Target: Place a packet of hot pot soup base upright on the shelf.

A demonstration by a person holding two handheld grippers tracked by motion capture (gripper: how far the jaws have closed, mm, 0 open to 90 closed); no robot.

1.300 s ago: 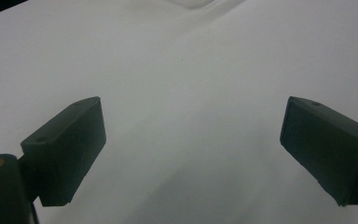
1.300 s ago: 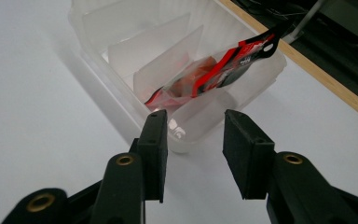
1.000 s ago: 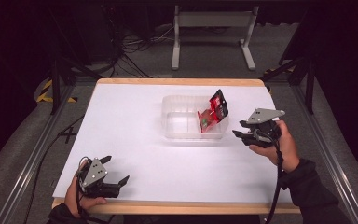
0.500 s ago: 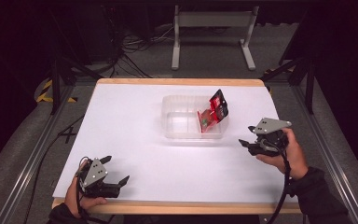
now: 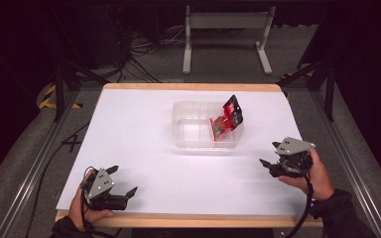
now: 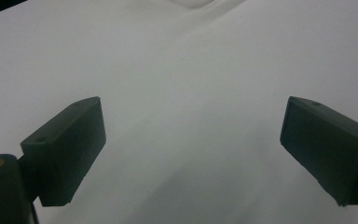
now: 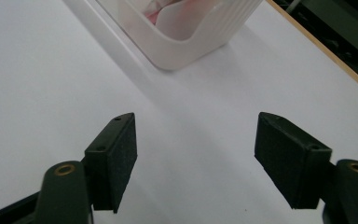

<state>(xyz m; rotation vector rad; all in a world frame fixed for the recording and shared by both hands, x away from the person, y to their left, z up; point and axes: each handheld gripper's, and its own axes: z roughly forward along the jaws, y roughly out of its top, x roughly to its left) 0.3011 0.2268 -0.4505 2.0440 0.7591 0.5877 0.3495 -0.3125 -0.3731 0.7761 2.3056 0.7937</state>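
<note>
A dark room surrounds a white-topped bench [image 5: 144, 134] with a pale wooden edge, standing on grey carpet where cables [image 5: 144, 47] trail off behind and a white metal stand [image 5: 225, 22] sits beyond the far side. Near the middle of the bench, a little toward the far right, rests a clear plastic tray [image 5: 193, 131] split into compartments. A red packet [image 5: 226, 120] leans tilted in its right-hand compartment, its top edge rising above the tray's rim.

The left tool [image 5: 124, 194] is held in a hand [image 5: 84, 210] at the near left corner of the bench, well apart from the tray, with its jaws pointing toward the right. In the left gripper view its two black jaws stand wide apart over bare white surface, with nothing between them.

The right tool [image 5: 267, 165] is held in the other hand [image 5: 317, 173] near the right edge of the bench, on the near side of the tray and to its right, jaws pointing left. In the right gripper view its jaws are likewise spread wide and empty, and a rounded corner of the tray [image 7: 186, 42] lies ahead of them, apart from both jaws, with pinkish red showing through its wall
</note>
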